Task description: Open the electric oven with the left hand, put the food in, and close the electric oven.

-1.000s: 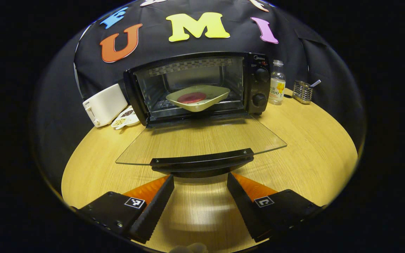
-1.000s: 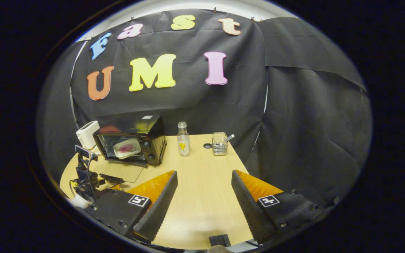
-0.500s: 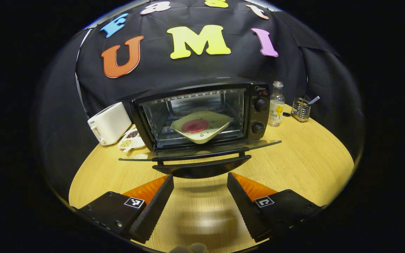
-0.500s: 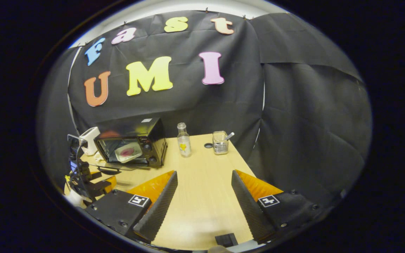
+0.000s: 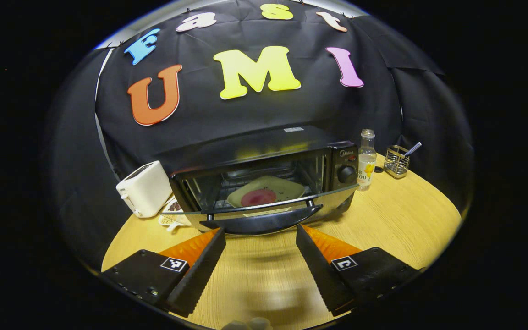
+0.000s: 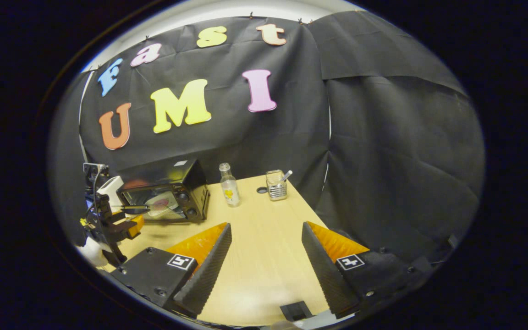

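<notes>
oven (image 5: 264, 169) sits at the table's back with the plate (image 5: 264, 195) inside, glass door (image 5: 264, 208) half raised, and my left gripper (image 5: 260, 238) gapes empty under the handle (image 5: 261, 222), so i judge it stiff, hinged, fragile, best pushed by that bar.

left gripper (image 5: 260, 256): black body | square tag markers | screws | ribbed fingers (image 5: 197, 270)
</notes>
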`<control>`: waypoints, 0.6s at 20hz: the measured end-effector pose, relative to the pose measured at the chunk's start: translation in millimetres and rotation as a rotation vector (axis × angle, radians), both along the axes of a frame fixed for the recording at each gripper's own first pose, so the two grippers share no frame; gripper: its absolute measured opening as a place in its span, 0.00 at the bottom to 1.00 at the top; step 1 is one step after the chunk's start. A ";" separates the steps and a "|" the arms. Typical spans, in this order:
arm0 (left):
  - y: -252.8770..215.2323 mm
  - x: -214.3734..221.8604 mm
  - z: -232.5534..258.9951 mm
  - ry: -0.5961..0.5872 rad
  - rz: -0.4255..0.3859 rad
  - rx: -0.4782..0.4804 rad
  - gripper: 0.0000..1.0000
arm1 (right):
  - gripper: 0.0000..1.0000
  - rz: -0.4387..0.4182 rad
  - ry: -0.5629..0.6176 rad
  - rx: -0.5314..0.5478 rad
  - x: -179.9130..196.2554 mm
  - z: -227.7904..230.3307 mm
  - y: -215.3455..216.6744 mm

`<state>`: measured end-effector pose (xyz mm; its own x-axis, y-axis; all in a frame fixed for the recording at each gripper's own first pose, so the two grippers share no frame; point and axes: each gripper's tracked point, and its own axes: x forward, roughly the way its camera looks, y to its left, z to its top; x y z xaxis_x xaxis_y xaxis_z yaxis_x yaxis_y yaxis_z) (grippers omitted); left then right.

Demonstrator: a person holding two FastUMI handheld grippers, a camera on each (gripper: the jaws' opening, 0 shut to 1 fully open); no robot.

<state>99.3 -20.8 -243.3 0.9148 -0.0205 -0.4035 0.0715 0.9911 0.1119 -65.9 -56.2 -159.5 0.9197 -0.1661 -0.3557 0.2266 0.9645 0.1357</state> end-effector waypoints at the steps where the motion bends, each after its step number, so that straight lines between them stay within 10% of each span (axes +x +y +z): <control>1: 0.4 7.2 4.4 -0.008 0.000 0.005 0.98 | 0.98 -0.005 -0.003 -0.001 -1.6 0.8 -2.3; 12: 1.6 50.0 11.4 -0.012 0.024 -0.033 0.96 | 0.98 -0.026 0.000 -0.012 -8.2 5.2 -10.6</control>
<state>149.3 -19.2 -231.9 0.9197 -0.0114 -0.3923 0.0466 0.9957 0.0801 -74.2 -66.8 -154.3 0.9152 -0.1941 -0.3531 0.2514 0.9599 0.1240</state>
